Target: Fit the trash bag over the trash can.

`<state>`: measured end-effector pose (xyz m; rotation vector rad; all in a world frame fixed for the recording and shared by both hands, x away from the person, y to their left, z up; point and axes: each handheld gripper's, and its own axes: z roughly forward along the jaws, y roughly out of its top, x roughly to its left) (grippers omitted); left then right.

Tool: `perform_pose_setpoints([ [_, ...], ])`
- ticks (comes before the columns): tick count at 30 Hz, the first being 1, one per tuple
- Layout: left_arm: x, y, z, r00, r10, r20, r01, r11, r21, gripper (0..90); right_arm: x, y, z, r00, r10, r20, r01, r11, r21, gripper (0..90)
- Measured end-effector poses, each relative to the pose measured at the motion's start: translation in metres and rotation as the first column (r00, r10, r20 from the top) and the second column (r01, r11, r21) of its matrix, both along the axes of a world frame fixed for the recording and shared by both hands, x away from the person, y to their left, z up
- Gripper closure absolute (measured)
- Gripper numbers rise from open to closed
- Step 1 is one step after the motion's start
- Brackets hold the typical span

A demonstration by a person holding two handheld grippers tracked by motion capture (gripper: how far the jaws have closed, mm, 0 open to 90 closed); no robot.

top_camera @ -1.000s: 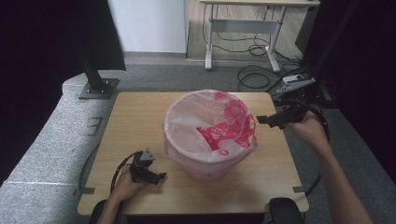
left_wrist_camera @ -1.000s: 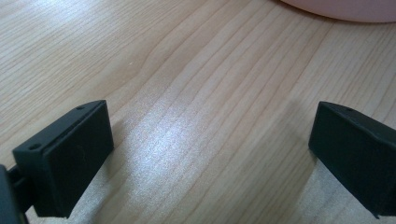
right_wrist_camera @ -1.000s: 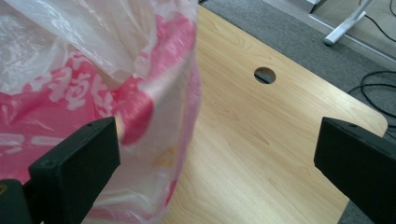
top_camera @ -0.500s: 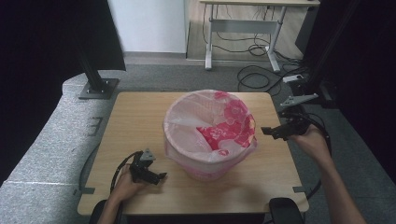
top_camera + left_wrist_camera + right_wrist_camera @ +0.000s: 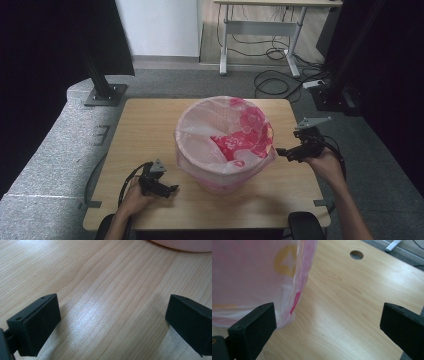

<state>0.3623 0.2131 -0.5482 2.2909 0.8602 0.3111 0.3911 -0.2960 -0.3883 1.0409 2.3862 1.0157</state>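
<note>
A round pink bin [image 5: 225,172] stands in the middle of the wooden table [image 5: 150,120], lined with a pink flowered plastic bag [image 5: 235,135] folded over its rim. My right gripper [image 5: 280,151] is open just right of the bin, low over the table. In the right gripper view the bag's hanging edge [image 5: 294,300] lies against the inner side of one jaw, with bare wood between the jaws. My left gripper [image 5: 172,189] rests open on the table at the front left of the bin. Its jaws frame bare wood [image 5: 112,315], with the bin's base [image 5: 182,245] just ahead.
A cable hole [image 5: 356,254] sits in the tabletop beyond the right gripper. Black stands [image 5: 102,85] rise at the back left and back right [image 5: 340,85]. Grey padding [image 5: 55,150] borders the table's left side. A desk frame and cables [image 5: 270,75] lie on the floor behind.
My right gripper has come down and toward me along the bin's right side, from rim height to near the tabletop. The left gripper has stayed put.
</note>
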Motion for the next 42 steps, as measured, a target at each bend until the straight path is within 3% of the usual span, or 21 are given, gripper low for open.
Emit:
perform_pose_setpoints([
  [21, 0.0, 0.0, 0.0, 1.0, -0.001, 0.0, 0.001, 1.0, 0.0, 0.0, -0.007, 0.015, -0.076, 0.9994, -0.001, -0.035, -0.001, 0.9979, -0.064, 0.0],
  [30, 0.0, 0.0, 0.0, 1.0, -0.001, 0.0, 0.001, 1.0, 0.004, 0.0, -0.009, 0.024, -0.114, 0.9989, 0.0, -0.047, -0.003, 0.9978, -0.067, 0.0],
  [42, 0.0, 0.0, 0.0, 1.0, 0.0, 0.0, 0.0, 1.0, 0.004, 0.0, -0.016, 0.019, -0.155, 0.9994, -0.018, -0.029, 0.016, 0.9982, -0.058, 0.0],
])
